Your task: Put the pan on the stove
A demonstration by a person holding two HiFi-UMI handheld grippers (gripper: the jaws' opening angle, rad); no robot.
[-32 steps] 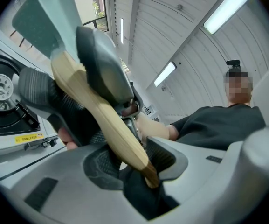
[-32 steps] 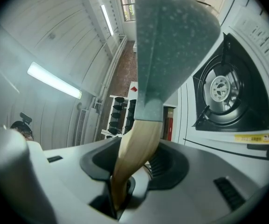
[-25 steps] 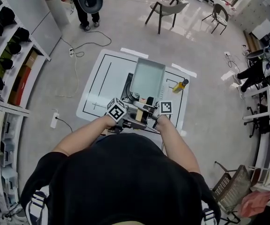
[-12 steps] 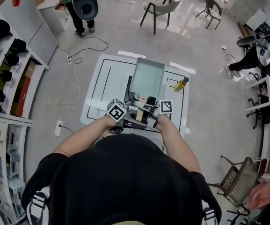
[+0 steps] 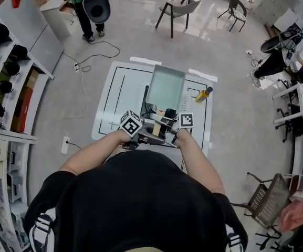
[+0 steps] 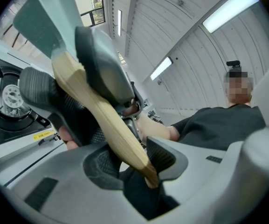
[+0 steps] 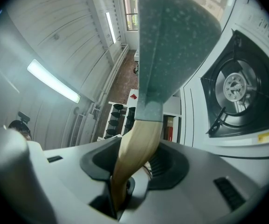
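1. The floor is pale grey and takes up most of the head view, with a cable lying across it and a chair on the far side.
2. Shelves run along the left edge and hold a row of dark, rounded things.
3. The tabletop right in front of me is white and marked with black lines.
4. The stove sits on that tabletop. In the right gripper view one of its burners shows bare, under its black grate.
5. The pan is rectangular and grey-green. I hold it out over the stove, and in the head view it covers the stove's far part. From the right gripper view I see its speckled underside, clear of the burner beside it.
6. My right gripper has its fingers closed on the pan's wooden handle, close to where the wood meets the metal.
7. My left gripper has its fingers closed on the tail end of the same handle. Its view shows the right gripper's dark fingers clamped further up the wood.
8. In the head view both grippers meet at the near end of the pan, with their marker cubes on either side of the handle.
9. A small yellow bottle lies on the tabletop just right of the pan, apart from it.
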